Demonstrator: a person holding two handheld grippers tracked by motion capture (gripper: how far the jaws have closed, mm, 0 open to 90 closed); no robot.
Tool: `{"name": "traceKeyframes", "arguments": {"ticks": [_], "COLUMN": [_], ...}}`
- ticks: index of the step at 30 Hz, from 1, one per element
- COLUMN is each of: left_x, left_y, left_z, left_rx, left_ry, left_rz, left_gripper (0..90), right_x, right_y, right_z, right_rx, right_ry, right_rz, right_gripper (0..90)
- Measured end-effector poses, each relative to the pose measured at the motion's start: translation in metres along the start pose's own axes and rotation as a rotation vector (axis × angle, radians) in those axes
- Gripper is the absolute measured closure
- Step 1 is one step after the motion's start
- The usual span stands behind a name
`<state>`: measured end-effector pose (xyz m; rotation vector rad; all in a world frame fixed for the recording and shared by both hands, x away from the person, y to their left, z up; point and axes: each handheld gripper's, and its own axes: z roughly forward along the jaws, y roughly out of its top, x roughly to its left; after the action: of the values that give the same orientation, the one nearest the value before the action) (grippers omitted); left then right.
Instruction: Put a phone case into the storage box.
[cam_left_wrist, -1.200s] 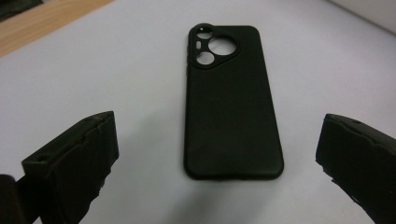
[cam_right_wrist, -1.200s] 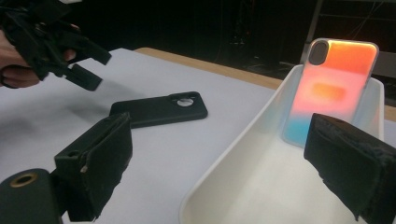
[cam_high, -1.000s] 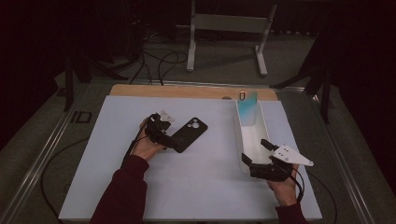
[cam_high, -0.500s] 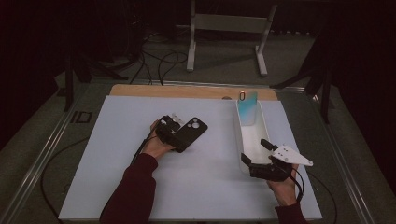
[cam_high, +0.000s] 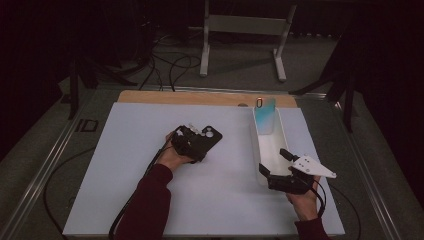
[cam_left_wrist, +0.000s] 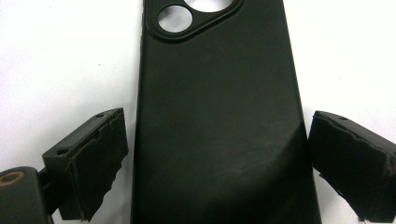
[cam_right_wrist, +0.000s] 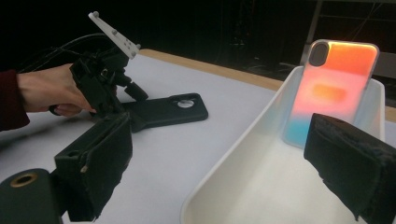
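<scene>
- My left tongs (cam_high: 200, 145) sit over the black phone case (cam_high: 206, 140) lying flat on the white surface (cam_high: 125, 170), a little left of centre.
- In the left gripper view the case (cam_left_wrist: 219, 121) runs lengthwise from 6 toward 12 o'clock, camera cutout at the far end, its near half between the two pads (cam_left_wrist: 100, 158).
- These jaws have just been closing a little, yet they stand wide: a clear gap shows on each side of the case, so nothing is gripped yet.
- The case's long axis lies along the tongs' reach, so I judge closing across its width should take it by the long edges.
- My right tongs (cam_high: 276, 167) rest at the near end of the white tray (cam_high: 256, 150), jaws spread wide over its rim and gripping nothing.
- A pink-and-blue phone case (cam_right_wrist: 334, 88) leans upright at the tray's far end, at 12 o'clock from the right tongs.
- The left hand is plainly the nearer to the black case.
</scene>
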<state>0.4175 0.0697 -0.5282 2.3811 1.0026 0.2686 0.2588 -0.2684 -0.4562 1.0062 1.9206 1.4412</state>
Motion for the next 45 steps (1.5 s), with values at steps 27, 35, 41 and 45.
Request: {"name": "traceKeyframes", "arguments": {"ticks": [27, 35, 41, 45], "left_x": [-0.006, -0.007, -0.009, -0.014], "left_y": [0.002, 0.005, 0.007, 0.009], "left_z": [-0.008, -0.023, -0.036, -0.046], "left_rx": [0.000, -0.048, -0.093, -0.127], "left_ry": [0.061, 0.068, 0.069, 0.071], "left_rz": [0.023, 0.018, 0.012, 0.025], "left_gripper": [16.4, 16.2, 16.0, 16.0], "right_x": [-0.001, -0.002, -0.003, -0.003], "right_y": [0.000, 0.001, 0.004, 0.004], "right_z": [0.000, -0.001, 0.000, 0.002], "right_rx": [-0.002, 0.001, 0.011, 0.026], "right_ry": [-0.008, -0.012, -0.013, -0.014], "right_rz": [0.010, 0.023, 0.034, 0.038], "right_gripper": [7.7, 7.8, 7.8, 7.8]}}
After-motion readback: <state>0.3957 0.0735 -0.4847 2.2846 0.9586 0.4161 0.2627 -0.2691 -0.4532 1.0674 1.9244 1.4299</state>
